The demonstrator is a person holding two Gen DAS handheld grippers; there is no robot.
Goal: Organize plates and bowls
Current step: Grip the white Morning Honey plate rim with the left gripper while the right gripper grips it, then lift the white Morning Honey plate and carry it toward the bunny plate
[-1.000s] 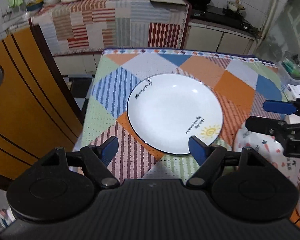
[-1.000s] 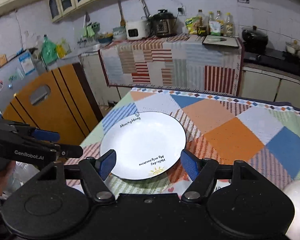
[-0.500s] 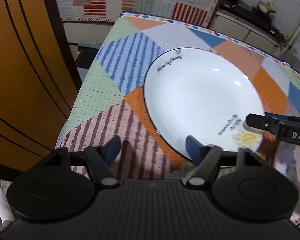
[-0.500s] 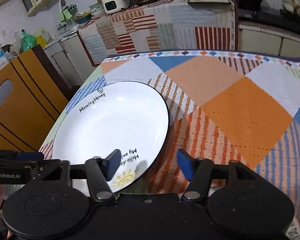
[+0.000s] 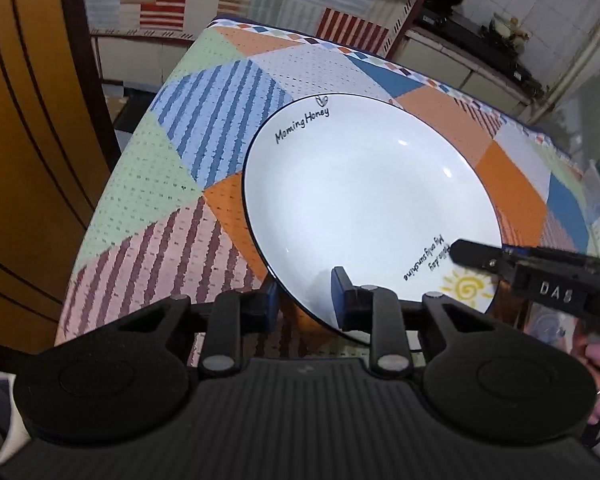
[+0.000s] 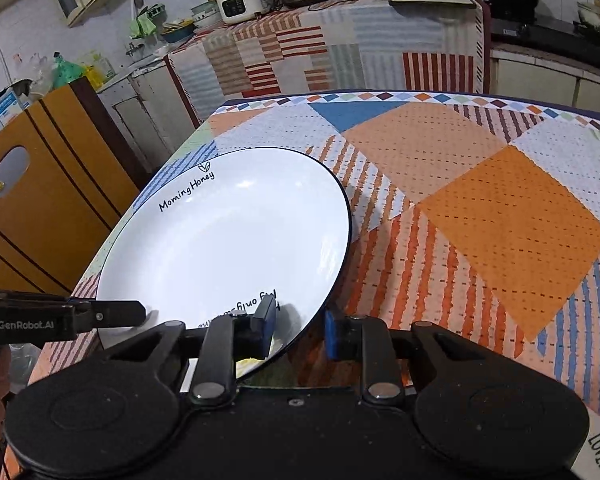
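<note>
Fingers on both grippers, left (image 5: 305, 300) and right (image 6: 299, 327), have just been closing and now pinch the plate's (image 5: 364, 200) near rim, spreading its weight for a lift off the desk (image 5: 148, 184).

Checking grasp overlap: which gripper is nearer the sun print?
Right gripper: jaws, just closing, grip the plate rim beside the sun. Left gripper: jaws likewise, on the rim further away.
</note>
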